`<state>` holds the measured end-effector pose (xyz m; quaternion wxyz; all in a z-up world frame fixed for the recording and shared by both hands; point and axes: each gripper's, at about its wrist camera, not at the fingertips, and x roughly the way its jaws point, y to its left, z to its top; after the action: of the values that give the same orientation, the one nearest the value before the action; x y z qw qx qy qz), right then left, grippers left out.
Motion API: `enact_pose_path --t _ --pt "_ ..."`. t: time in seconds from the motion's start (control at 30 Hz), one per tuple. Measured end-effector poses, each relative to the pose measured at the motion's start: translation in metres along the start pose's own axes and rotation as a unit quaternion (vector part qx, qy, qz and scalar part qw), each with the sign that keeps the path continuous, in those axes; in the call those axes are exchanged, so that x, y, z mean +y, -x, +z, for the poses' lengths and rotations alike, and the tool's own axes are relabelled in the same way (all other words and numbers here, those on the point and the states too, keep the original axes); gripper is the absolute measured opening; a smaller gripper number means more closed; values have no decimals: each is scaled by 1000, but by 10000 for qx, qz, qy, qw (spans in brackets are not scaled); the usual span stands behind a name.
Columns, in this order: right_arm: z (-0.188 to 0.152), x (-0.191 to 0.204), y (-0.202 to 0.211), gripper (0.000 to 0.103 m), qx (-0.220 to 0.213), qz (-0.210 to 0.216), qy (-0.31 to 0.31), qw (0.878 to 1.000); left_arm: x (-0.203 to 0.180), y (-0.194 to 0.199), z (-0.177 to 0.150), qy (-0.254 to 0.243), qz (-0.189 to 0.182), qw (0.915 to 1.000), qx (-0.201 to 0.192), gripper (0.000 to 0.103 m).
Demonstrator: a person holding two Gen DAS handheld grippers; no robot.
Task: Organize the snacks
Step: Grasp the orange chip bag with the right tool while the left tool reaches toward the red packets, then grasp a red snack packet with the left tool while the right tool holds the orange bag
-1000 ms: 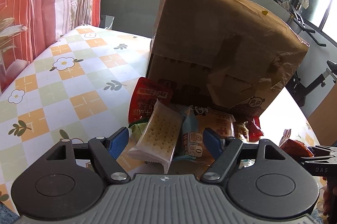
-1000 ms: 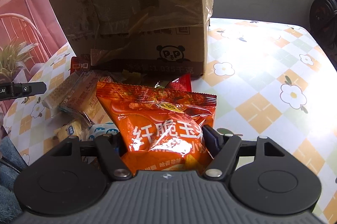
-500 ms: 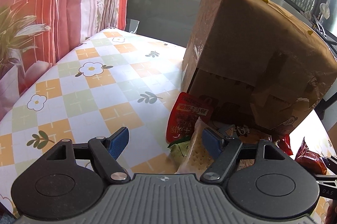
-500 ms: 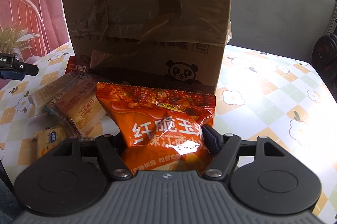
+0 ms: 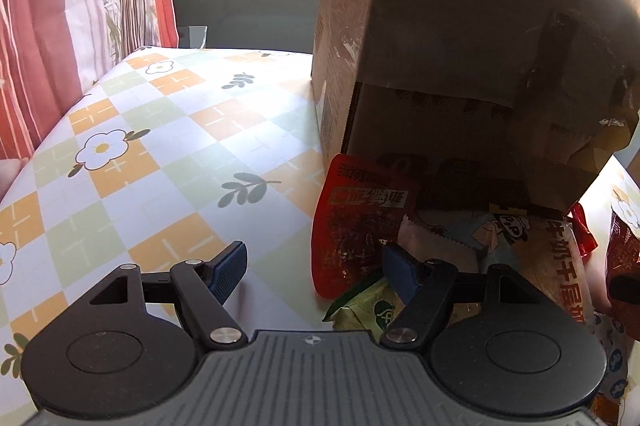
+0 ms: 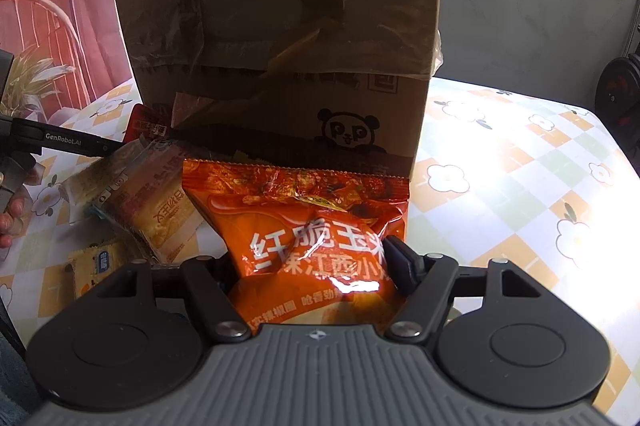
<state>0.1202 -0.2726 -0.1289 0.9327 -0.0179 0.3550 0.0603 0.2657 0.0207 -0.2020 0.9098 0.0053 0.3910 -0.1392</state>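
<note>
Orange bag (image 6: 316, 226) sits between my right gripper (image 6: 310, 262) pads, lower half pinched at the sides, top seam standing free ahead of the fingertips; I hold it low so the bulk stays forward where I can steer it. Dead ahead of that tool, just beyond the bag's top edge, stands the box (image 6: 280, 25), its dark gap at table level facing me, which I judge is where the bag is meant to go. To the left of the right tool lies the rest of the pile: a cracker pack (image 6: 160, 201) and a small yellow packet (image 6: 98, 264) beside it, all loose on the tablecloth (image 6: 520, 165). My left gripper (image 5: 314, 262) is spread with nothing between the pads; bare cloth shows through the gap. Its right finger (image 5: 400, 266) rides over the edge of the pile: the red pouch (image 5: 360, 222) is just ahead and right of it, leaning toward the box's base, and a green packet (image 5: 368, 306) lies under that finger. Further right of it, a pale printed pack (image 5: 520, 246) runs up to the box mouth. I read the left tool as free and set off to the pile's left, keeping clear while the right one carries. Whether the left finger touches the green packet, I cannot tell. Risk as I judge it: the bag is puffy and glossy, so it may slip.
</note>
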Motion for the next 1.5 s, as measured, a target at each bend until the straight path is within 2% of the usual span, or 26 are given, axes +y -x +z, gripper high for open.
enact_pose_path --t 0.1,0.23,0.3,0.37,0.43,0.47,0.63,0.7,0.77,0.87,1.0,1.13,1.23,1.4,1.5 --pt "1 1 -2 72 42 -6 37 10000 -2 -8 2 90 -143 9998 54 76" --pt "3 0 -5 72 81 8 34 10000 -13 -18 4 -157 -135 9998 -28 76" --pt "3 -1 -6 72 82 20 30 10000 -14 -20 3 -182 -149 9997 -73 71" --pt "3 -2 -6 72 81 29 28 10000 -19 -21 2 -295 -82 9995 -98 60" --pt "3 -2 -6 72 81 34 22 10000 -23 -19 2 -359 -170 9992 -86 53" --pt "3 -2 -7 72 81 39 13 10000 -25 -19 2 -393 -150 9991 -74 53" --pt "1 -3 -5 72 59 61 9 10000 -28 -25 5 -425 -96 9990 -105 53" --pt "0 -4 -4 72 49 85 12 10000 -28 -26 6 -395 -132 9990 -131 58" --pt "0 -4 -3 72 46 87 9 10000 -26 -27 7 -285 -237 9992 -147 65" --pt "0 -4 -3 72 45 86 6 10000 -19 -27 10 18 -367 9993 -122 67" --pt "-1 -4 -2 72 43 93 -19 9999 -9 -21 9 474 -721 9962 -131 67" --pt "-1 -3 -2 72 43 94 -22 9999 -7 -16 9 404 -900 9947 -304 74" --pt "0 -3 -2 72 48 94 -27 9999 -14 -19 11 264 -828 9956 -340 74" --pt "0 -3 -3 72 51 105 -14 9999 -32 -26 7 82 -814 9966 -71 74" --pt "0 -3 -3 72 55 102 -4 9999 -43 -30 5 -264 -549 9981 -44 74"
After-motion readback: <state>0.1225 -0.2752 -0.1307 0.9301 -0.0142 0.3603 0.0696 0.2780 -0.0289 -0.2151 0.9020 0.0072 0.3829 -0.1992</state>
